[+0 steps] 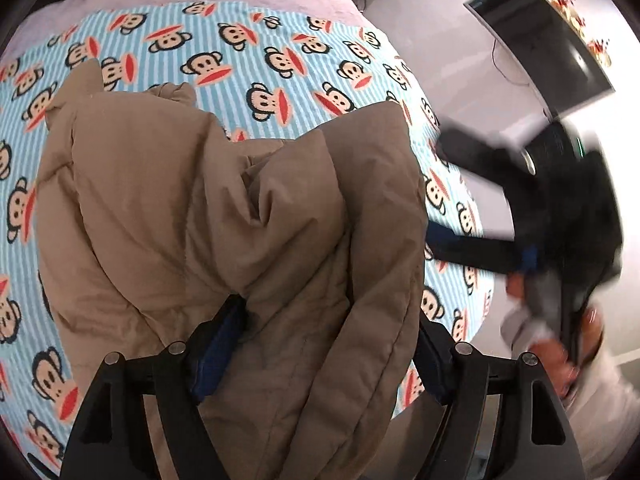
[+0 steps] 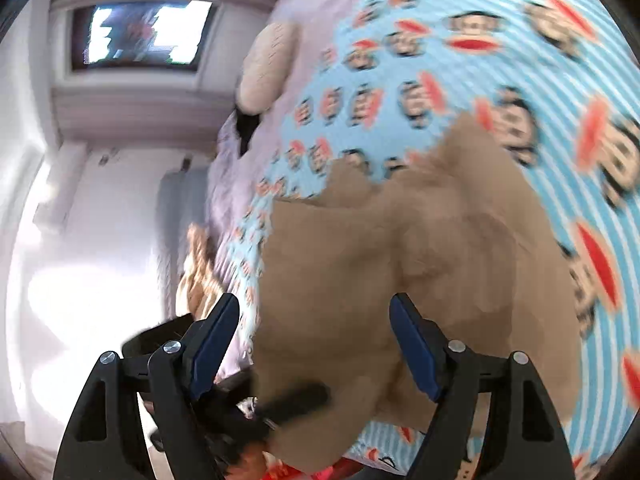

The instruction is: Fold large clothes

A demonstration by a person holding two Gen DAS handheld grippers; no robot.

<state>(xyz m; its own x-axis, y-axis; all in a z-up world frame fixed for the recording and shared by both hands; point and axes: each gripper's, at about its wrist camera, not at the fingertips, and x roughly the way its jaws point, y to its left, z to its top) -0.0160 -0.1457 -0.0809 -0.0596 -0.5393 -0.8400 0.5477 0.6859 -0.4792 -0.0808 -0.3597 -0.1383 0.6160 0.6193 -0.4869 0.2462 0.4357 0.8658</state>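
1. Your left gripper (image 1: 320, 344) sits nearest the lens, jaws spread wide. A thick fold of the tan padded jacket (image 1: 224, 216) runs between the blue pads, but the pads do not press on it.
2. Left pad (image 1: 218, 350) shows clearly; the right pad is mostly buried under the jacket's edge.
3. Jacket lies bunched on the monkey-print blanket (image 1: 248, 52), which covers the bed. Its near end is cut off by the bottom of the left view.
4. Open blanket all round the far and left sides of the jacket; the bed's right edge is close to the jacket's right side, with pale floor beyond.
5. Your right gripper (image 2: 316, 344) is also wide open, nothing between the pads. It hangs over the jacket (image 2: 400, 248), apart from it.
6. In the left view the right gripper (image 1: 472, 196) shows as a dark blur off the bed's right edge; the hand (image 1: 576, 344) behind it is smeared.
7. Right view is motion-blurred throughout: pillow (image 2: 268, 64) and wall frame (image 2: 144, 36) are readable, dark objects at the bottom edge are not.
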